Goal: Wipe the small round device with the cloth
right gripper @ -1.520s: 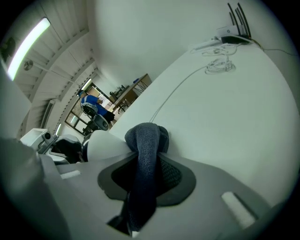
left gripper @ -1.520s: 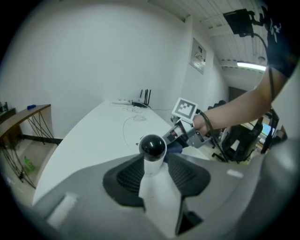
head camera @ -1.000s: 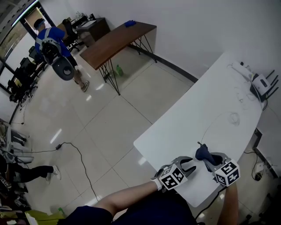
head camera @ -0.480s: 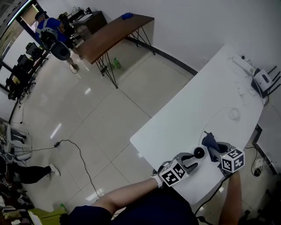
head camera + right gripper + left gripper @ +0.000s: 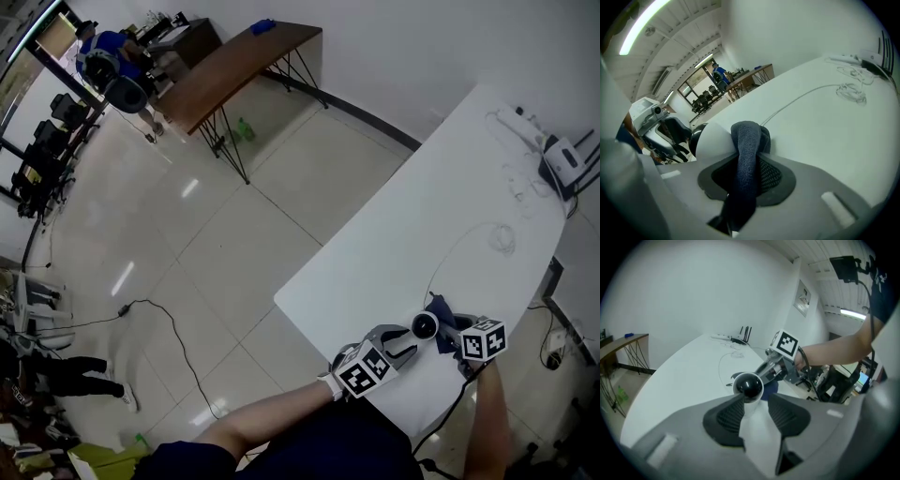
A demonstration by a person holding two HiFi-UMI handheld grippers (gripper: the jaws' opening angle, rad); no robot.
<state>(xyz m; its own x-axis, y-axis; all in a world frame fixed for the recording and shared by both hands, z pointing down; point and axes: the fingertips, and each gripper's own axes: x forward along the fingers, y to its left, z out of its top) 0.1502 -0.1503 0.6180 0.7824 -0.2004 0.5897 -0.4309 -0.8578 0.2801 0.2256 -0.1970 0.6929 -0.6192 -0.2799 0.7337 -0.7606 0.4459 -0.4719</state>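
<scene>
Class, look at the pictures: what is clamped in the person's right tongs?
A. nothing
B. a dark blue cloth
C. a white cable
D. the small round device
B: the right gripper view shows the right tongs shut on a dark blue cloth, next to the round device.

Cloth [image 5: 771,388] mostly behind round device [image 5: 749,386]

No readable text, brand or number anywhere. Cubes [image 5: 364,373] on the left gripper [image 5: 405,345] and right gripper [image 5: 444,332] carry only square black-and-white marker patterns, no letters.
</scene>
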